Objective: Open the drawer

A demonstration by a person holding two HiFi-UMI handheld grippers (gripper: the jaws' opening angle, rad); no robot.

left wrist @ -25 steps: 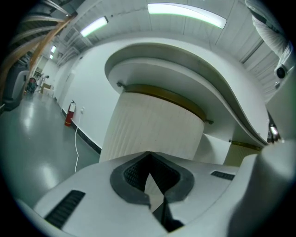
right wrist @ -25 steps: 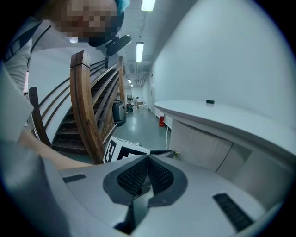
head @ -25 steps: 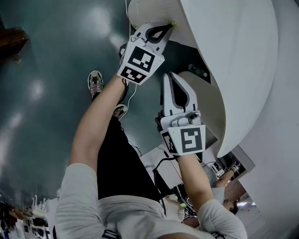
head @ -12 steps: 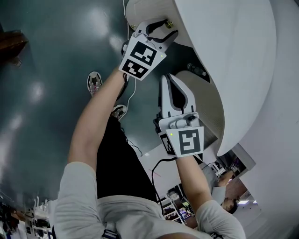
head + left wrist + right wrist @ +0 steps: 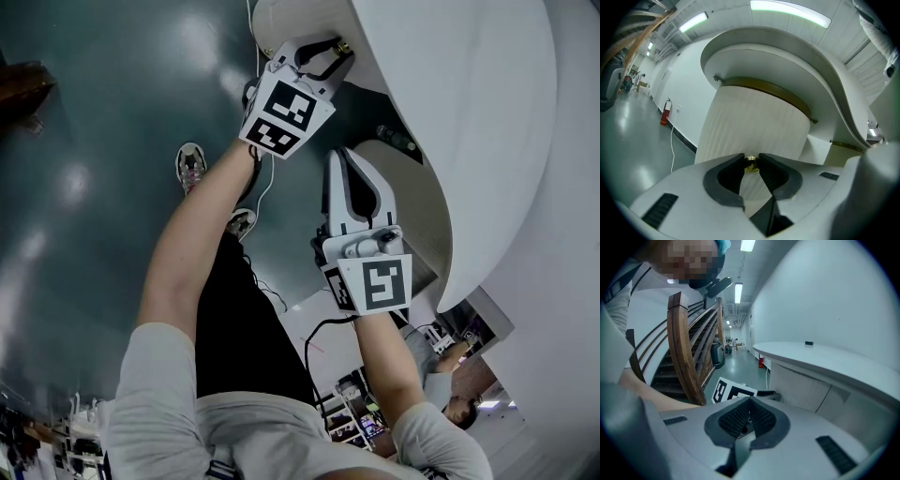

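Cream ribbed curved drawer front [image 5: 754,122] sits under the overhanging white curved desk [image 5: 787,56], at the rounded end. Small brass knob [image 5: 751,164] sticks out low on the front. Left gripper [image 5: 328,58] is closing, knob between its jaw tips, both dark pads against it. Right gripper [image 5: 750,401] has its jaws together with nothing in them, and is held beside the desk edge, apart from the drawer. Dark glossy floor [image 5: 94,141] below.
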